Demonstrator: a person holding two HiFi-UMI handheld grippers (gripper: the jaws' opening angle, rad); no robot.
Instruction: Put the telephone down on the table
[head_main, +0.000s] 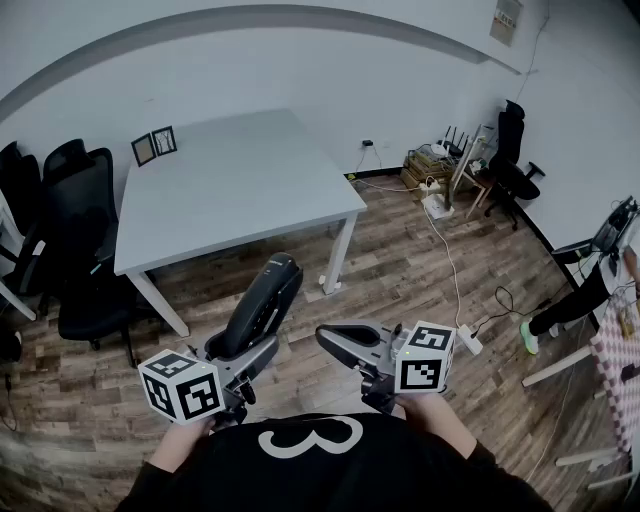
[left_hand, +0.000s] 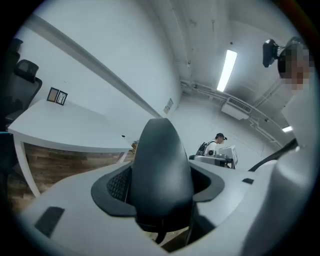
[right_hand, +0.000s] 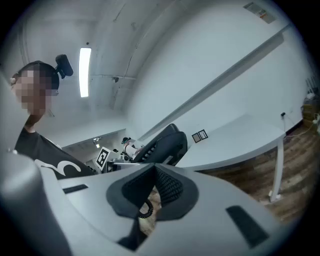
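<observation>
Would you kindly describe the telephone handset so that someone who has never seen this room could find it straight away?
Start from the white table in the middle of the room, then come toward the person standing in front of it. The telephone is the long black handset clamped in the left gripper, slanting up toward the table; the right gripper beside it carries nothing.

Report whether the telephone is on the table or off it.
Off it. The telephone is clamped in the left gripper, in the air over the wooden floor, short of the white table.
</observation>
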